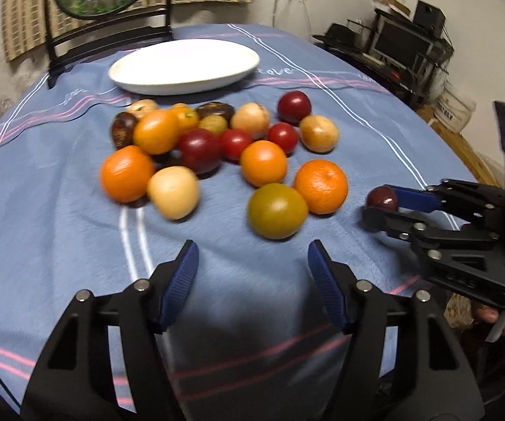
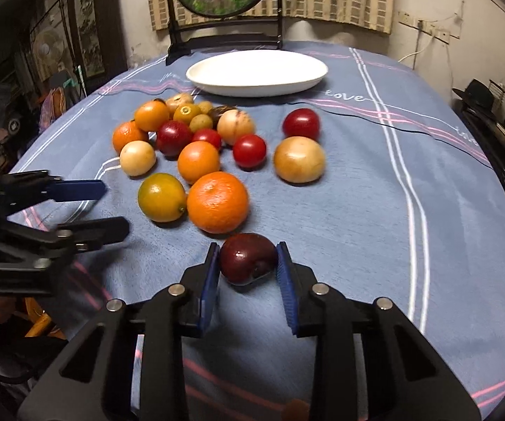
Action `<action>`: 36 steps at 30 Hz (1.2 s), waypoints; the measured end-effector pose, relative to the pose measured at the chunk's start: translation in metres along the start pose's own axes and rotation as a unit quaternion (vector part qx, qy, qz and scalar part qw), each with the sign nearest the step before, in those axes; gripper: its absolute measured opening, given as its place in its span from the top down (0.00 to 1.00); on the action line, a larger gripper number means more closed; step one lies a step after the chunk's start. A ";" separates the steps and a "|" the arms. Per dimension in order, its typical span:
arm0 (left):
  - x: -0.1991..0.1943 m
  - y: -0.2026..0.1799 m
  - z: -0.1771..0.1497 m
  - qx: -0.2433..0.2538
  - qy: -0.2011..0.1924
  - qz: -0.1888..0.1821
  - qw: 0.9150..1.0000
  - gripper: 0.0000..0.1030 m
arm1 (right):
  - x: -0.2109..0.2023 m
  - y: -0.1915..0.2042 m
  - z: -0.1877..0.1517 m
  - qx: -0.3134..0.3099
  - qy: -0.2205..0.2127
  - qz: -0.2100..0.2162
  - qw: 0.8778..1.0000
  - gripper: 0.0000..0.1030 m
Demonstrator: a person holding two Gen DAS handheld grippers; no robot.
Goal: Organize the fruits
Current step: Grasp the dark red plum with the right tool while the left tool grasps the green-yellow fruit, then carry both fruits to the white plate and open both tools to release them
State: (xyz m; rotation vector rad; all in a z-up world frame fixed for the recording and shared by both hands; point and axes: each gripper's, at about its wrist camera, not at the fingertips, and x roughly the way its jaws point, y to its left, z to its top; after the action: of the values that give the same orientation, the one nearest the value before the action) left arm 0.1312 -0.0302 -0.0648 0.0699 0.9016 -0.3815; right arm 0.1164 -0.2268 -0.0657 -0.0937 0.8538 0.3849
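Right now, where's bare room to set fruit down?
The white plate is bare. Open blue cloth runs right of the tan fruit past the white stripes. Crowded: the fruit cluster between plate and both grippers; the right gripper holds a dark red fruit.

One white plate point(image 2: 256, 70), four oranges point(image 2: 217, 201), two hand-held grippers point(image 2: 248, 270); other fruit too clustered to count.

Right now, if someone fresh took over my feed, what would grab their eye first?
Probably the heap of fruit mid-table: oranges, red and pale round ones, with a big orange and a greenish-yellow fruit nearest. Next, the dark red fruit between the right gripper fingers, apart from the heap. Behind sits an empty white dish; the left gripper hangs open over blue cloth.
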 end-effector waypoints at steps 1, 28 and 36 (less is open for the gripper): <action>0.004 -0.003 0.002 0.006 0.001 0.001 1.000 0.36 | -0.002 -0.002 -0.001 0.002 -0.002 0.000 1.000 0.68; 0.032 -0.014 0.018 0.007 0.002 -0.012 1.000 0.56 | -0.018 -0.003 -0.009 0.005 -0.018 -0.001 1.000 0.68; 0.026 -0.012 0.016 0.001 -0.002 -0.018 1.000 0.58 | -0.019 -0.001 -0.003 0.000 -0.018 -0.002 1.000 0.68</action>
State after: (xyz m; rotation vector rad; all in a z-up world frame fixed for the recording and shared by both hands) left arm 0.1532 -0.0521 -0.0741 0.0544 0.8991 -0.4158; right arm 0.1037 -0.2343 -0.0533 -0.0893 0.8174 0.3816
